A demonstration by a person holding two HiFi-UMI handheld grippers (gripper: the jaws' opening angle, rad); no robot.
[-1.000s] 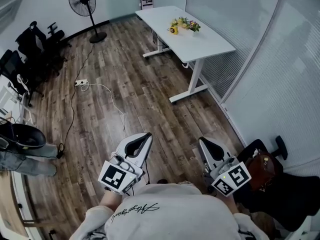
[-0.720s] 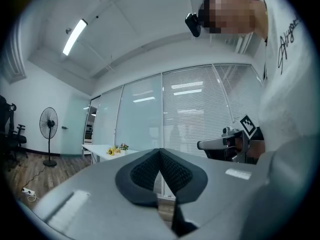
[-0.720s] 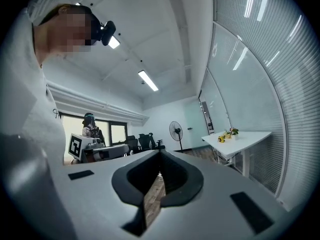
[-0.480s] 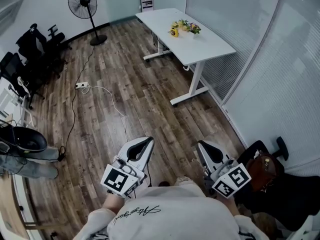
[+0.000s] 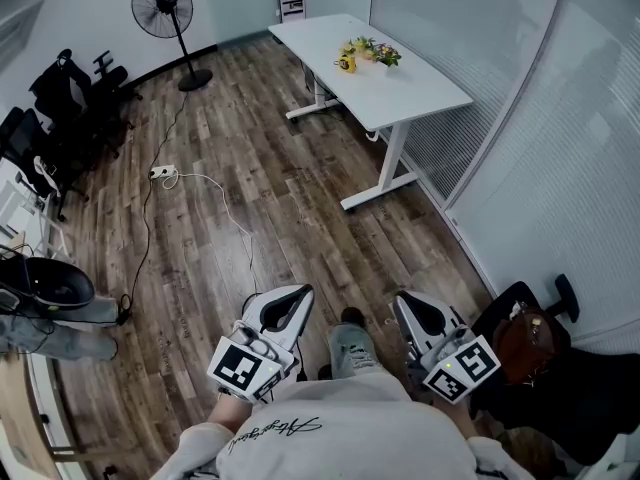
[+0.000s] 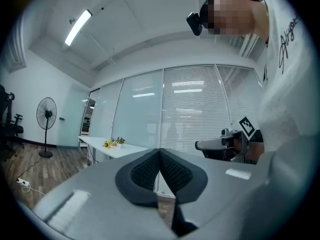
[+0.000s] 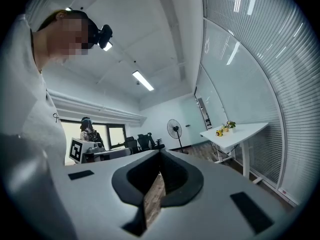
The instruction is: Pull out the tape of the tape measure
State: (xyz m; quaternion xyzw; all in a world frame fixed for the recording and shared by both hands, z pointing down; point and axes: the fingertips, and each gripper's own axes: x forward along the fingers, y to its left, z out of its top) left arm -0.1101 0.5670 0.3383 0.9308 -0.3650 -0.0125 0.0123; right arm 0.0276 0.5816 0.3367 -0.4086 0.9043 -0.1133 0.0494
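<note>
Hardly any change in the big things: same wooden floor [image 5: 250, 198], same standing fan [image 5: 160, 6] by the far wall, same white table [image 5: 400, 88] well ahead beside the glass partition [image 5: 520, 118], placed in the head view almost exactly as a second ago. Closer in, one new arrival: a leg in jeans [image 5: 352, 350], shoe forward, now between the two grippers on what was bare floor a second back. Read as a step begun toward the table, with little ground gained so far. Left gripper [image 5: 290, 298] and right gripper [image 5: 408, 306] carried low and level in front of the body, drifted a touch up the picture, otherwise as before. Jaws pressed together on both, pad against pad, with nothing between them in either gripper view and only room and floor beyond. As for the tape measure: nowhere within reach, and not to be made out for certain. Best candidate a small yellow object [image 5: 347, 61] about midway along the table, toward the long edge facing the room, just beside a bunch of flowers [image 5: 378, 52], and too small to name. For the task, then, nothing started — no tape drawn, no case held. Still to come, by this reading: closing the gap to the table and spreading both pairs of jaws, one pair to steady the case, the other to pinch the tape's end.
</note>
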